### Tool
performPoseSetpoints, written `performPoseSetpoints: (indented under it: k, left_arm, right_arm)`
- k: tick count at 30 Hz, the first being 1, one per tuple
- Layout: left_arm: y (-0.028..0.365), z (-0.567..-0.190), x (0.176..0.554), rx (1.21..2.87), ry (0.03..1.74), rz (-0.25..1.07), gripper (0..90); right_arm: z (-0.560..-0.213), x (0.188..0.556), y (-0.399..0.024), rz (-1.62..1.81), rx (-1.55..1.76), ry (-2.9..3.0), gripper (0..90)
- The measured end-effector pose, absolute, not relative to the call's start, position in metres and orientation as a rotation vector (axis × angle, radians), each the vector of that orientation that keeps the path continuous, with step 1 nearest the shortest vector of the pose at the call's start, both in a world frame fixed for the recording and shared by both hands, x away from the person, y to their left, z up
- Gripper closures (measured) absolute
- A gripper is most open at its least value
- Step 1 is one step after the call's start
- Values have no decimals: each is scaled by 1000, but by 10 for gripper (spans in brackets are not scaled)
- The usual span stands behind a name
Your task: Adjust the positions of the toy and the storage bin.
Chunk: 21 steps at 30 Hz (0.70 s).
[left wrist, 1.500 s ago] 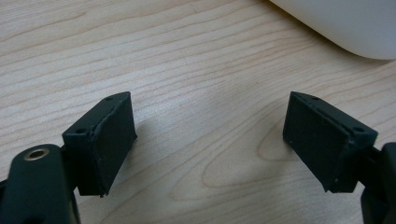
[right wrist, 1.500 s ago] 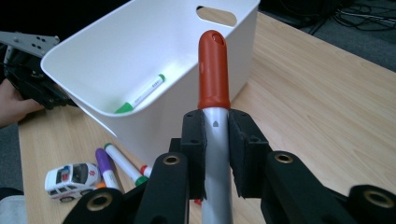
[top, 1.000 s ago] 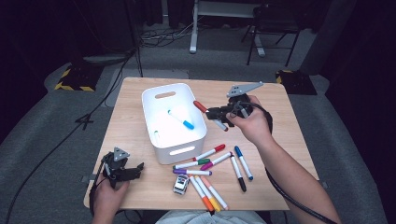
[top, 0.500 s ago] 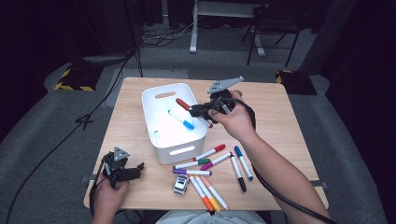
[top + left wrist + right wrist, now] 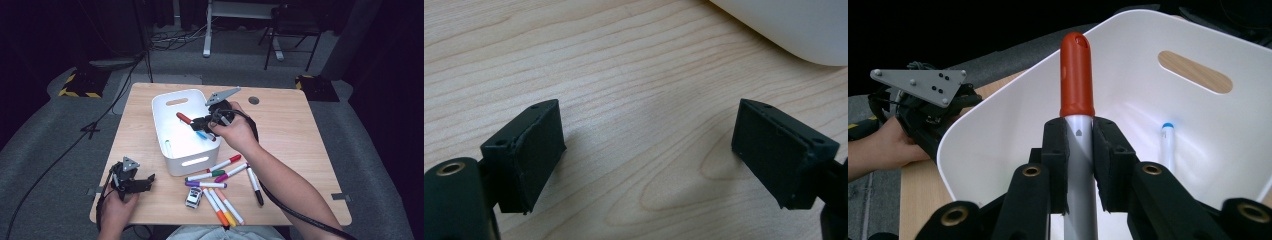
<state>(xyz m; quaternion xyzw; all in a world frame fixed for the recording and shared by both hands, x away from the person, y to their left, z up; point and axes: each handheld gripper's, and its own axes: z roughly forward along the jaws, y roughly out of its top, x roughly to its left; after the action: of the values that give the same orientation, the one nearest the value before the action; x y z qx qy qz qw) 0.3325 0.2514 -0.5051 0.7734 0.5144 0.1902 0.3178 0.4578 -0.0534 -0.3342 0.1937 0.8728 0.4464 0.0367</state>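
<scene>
While my right gripper [image 5: 200, 121] hangs over the white bin [image 5: 165, 140], I judge myself in the middle of sorting markers into it: the red-capped marker [image 5: 1076, 85] is pinched tight between my right jaws, cap pointing away from me over the bin's hollow, its grey barrel running back between the pads. One blue-capped marker [image 5: 1167, 145] lies on the bin floor already, and there may be a greenish one by the near wall, though the high view is too small for me to be sure.

The next move, as I read it, calls for lowering the red marker inside the walls and then spreading the jaws so it drops flat beside the blue one, not across the rim. After that, the loose markers [image 5: 222, 175] lying on the table [image 5: 310, 125] just in front of the bin wait their turn, with a small toy car [image 5: 193, 196] among them.

My right forearm reaches in from the lower right, wrist bent so the gripper points leftward across the bin. My left gripper [image 5: 142, 184] sits low at the table's near left corner, close to the wood; its jaws have just been opening, stand wide apart, and nothing is between them.
</scene>
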Motion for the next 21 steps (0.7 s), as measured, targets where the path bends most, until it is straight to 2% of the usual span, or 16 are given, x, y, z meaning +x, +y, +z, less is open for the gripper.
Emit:
performPoseSetpoints:
  k: [21]
  left_arm:
    - [251,-505,332,2035,1354,499,139]
  right_arm:
    - [-366,463,-46,1110,600,2807,771]
